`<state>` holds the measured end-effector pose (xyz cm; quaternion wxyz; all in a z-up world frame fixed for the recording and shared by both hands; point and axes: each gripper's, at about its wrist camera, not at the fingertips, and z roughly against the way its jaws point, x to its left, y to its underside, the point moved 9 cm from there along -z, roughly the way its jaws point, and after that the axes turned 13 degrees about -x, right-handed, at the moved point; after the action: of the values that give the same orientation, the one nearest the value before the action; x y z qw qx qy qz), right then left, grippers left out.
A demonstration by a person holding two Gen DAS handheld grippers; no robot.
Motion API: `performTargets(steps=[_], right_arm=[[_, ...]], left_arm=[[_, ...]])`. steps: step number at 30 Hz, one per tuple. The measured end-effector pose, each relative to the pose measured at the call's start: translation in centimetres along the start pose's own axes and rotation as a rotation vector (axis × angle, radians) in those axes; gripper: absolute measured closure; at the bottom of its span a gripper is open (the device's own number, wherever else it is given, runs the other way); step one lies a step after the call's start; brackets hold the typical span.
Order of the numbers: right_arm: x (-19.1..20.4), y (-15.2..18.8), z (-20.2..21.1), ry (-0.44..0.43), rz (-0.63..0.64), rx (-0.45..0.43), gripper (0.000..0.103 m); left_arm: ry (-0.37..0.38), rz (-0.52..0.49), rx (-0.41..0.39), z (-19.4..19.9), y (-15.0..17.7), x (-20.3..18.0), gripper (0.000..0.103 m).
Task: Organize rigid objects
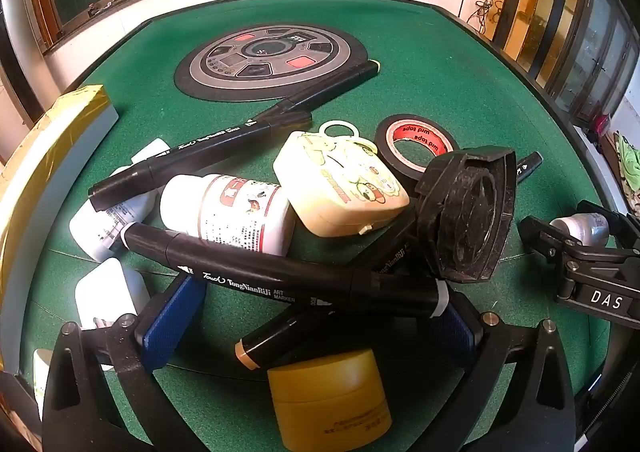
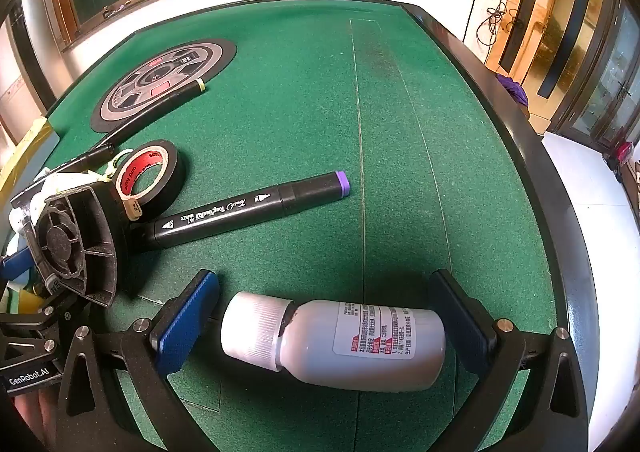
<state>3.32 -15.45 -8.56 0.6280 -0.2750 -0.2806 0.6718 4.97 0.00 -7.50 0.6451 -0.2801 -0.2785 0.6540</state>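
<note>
Green felt covers the desk, where the left claw hangs spread wide over a heap of black markers, likely choosing one to lift. Rightward, the right claw brackets a grey bottle lying sideways, pads not yet touching it.

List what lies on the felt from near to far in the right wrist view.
White bottle between the right gripper fingers → purple-capped marker → tape roll → round control panel.
</note>
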Motion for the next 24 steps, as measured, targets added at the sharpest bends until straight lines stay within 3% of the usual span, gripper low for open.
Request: performTargets(steps=[17, 24], right_arm=[[0.0, 0.0, 0.0, 0.0, 0.0, 0.0, 0.001], [0.0, 0.0, 0.0, 0.003, -0.004, 0.001, 0.001]], left_arm=[[0.003, 0.001, -0.001, 0.0, 0.0, 0.0, 0.0], [0.071, 0.071, -0.007, 1.3, -0.7, 0.5, 0.0]])
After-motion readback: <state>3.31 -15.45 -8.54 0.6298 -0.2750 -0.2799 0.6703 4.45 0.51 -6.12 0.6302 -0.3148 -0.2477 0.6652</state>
